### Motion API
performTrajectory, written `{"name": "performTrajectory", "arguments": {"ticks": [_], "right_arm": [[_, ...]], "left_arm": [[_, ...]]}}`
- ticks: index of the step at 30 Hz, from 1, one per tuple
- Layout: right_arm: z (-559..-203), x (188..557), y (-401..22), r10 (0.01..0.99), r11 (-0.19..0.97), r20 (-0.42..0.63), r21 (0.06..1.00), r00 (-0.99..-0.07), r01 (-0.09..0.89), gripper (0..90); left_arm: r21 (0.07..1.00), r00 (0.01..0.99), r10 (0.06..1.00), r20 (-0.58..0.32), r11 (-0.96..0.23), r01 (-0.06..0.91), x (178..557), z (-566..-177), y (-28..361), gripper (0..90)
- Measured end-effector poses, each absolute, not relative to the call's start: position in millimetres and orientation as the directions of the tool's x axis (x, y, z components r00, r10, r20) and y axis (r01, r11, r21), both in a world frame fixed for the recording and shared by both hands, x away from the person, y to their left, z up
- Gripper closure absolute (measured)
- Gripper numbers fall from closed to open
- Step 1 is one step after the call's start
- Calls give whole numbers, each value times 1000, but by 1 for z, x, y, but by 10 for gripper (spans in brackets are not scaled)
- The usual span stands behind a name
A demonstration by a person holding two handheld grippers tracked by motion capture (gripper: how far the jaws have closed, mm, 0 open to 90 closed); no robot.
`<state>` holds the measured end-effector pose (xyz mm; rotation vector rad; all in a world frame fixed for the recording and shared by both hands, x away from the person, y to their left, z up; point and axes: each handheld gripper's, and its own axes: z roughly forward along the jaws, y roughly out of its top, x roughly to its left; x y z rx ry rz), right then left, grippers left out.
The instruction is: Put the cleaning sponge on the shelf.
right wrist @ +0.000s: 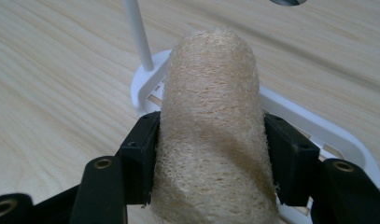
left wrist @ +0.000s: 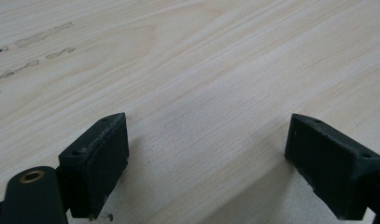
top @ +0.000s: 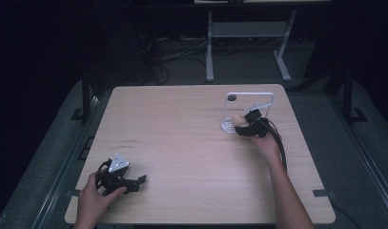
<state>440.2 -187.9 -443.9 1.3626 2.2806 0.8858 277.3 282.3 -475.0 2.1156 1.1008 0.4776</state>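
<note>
Loofah (right wrist: 211,135) squeezed between the right gripper's (right wrist: 210,156) fingers (right wrist: 141,154), above white rack (right wrist: 313,121).

A rough, fibrous beige loofah (right wrist: 211,130), a smooth white plastic rack (right wrist: 313,126), a matt pale wood-grain table (top: 182,124).

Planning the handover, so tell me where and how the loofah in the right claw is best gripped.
Grip the loofah across its middle, as the right claw does: pads on its two rounded long sides, coming from the near end along its length. It is a soft fibrous cylinder, so a mid-body squeeze holds it steady above the white rack.
</note>
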Motion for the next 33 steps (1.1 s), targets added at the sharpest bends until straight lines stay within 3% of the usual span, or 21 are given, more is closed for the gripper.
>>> {"name": "performTrajectory", "arguments": {"ticks": [17, 22, 33], "right_arm": [[-455, 449, -186, 879, 359, 17, 632, -476, 687, 406], [-455, 449, -186, 879, 361, 13, 633, -476, 684, 364], [-427, 431, -197, 889, 321, 21, 684, -458, 655, 344]], "left_arm": [[723, 572, 820, 6, -399, 564, 277, -475, 282, 129], [723, 572, 820, 6, -399, 564, 277, -475, 282, 129], [723, 572, 820, 6, -398, 564, 277, -475, 282, 130]]}}
